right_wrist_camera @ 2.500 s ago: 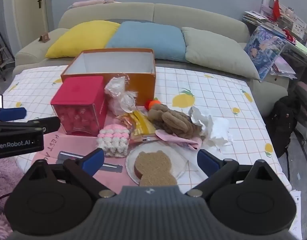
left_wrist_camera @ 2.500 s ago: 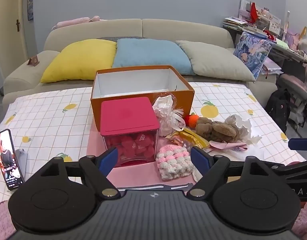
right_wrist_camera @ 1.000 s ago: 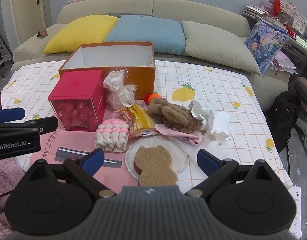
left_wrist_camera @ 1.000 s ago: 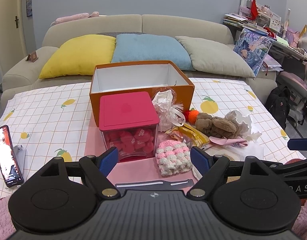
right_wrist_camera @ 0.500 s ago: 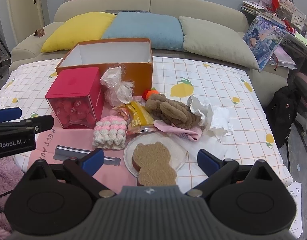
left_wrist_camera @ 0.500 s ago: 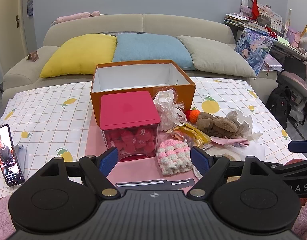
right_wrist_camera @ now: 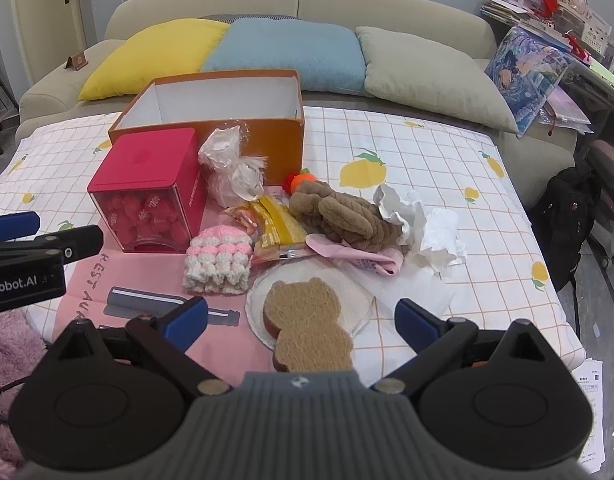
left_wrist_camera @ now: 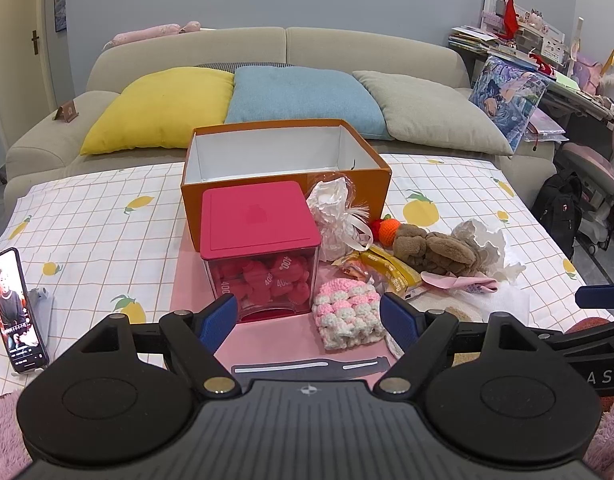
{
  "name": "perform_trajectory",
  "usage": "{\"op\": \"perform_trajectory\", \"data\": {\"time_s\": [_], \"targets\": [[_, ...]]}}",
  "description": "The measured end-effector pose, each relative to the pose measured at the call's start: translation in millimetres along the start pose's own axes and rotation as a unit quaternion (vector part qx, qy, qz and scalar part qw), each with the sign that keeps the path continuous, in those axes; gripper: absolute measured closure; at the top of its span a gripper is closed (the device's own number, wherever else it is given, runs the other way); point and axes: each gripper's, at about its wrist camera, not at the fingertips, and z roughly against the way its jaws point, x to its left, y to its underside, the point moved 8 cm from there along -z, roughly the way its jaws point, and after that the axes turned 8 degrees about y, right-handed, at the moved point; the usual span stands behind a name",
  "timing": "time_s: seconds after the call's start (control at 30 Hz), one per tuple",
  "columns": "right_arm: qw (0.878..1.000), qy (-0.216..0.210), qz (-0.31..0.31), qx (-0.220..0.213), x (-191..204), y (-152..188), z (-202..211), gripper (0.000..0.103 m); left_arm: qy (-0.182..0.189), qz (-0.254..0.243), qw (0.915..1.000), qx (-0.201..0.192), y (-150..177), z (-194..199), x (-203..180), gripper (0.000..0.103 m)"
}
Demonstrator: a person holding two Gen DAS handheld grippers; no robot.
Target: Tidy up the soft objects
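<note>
An empty orange box (left_wrist_camera: pixel 285 152) (right_wrist_camera: pixel 211 114) stands open at the back of the table. In front of it lie a pink-and-white crocheted piece (left_wrist_camera: pixel 347 314) (right_wrist_camera: pixel 219 262), a brown plush toy (left_wrist_camera: pixel 435 250) (right_wrist_camera: pixel 343 214), a white gauze pouch (left_wrist_camera: pixel 335 216) (right_wrist_camera: pixel 231 174) and a brown bear-shaped sponge (right_wrist_camera: pixel 307 320) on a white pad. My left gripper (left_wrist_camera: pixel 309 320) hovers open just before the crocheted piece. My right gripper (right_wrist_camera: pixel 303 318) is open above the bear sponge. Neither holds anything.
A red-lidded clear container (left_wrist_camera: pixel 261 248) (right_wrist_camera: pixel 147 192) stands left of the soft pile. Yellow snack packets (right_wrist_camera: pixel 275 228), crumpled white paper (right_wrist_camera: pixel 423 224) and a pink cloth (right_wrist_camera: pixel 355 256) lie nearby. A phone (left_wrist_camera: pixel 15 312) stands at the left. A sofa with cushions (left_wrist_camera: pixel 303 100) is behind.
Both grippers have drifted slightly, the right one rising and tilting down so the table is seen from higher. Both stay open and nothing on the table has moved.
</note>
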Motion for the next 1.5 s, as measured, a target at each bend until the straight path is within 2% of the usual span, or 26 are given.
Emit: {"op": "perform_trajectory", "data": {"time_s": [0.57, 0.8, 1.03, 1.27, 1.4, 1.5], "targets": [[1.0, 0.0, -0.001, 0.007, -1, 2, -2, 0.005, 0.0, 0.0, 1.0, 0.0, 0, 0, 0, 0.008], [1.0, -0.003, -0.012, 0.015, -5, 4, -7, 0.006, 0.012, 0.006, 0.9999, 0.008, 5, -3, 1, 0.009], [0.995, -0.019, -0.046, 0.089, -16, 22, -35, 0.019, 0.056, 0.026, 0.9968, 0.05, 14, -17, 1, 0.022], [0.991, -0.026, -0.028, 0.126, -17, 33, -68, 0.019, 0.093, 0.028, 0.9885, 0.116, 31, -44, 1, 0.023], [0.988, -0.042, -0.001, 0.147, -7, 32, -89, 0.017, 0.101, 0.008, 0.9861, 0.132, 35, -61, 0, 0.023], [0.989, -0.042, 0.022, 0.138, -1, 26, -103, 0.016, 0.101, -0.004, 0.9857, 0.135, 34, -79, 2, 0.023]]}}
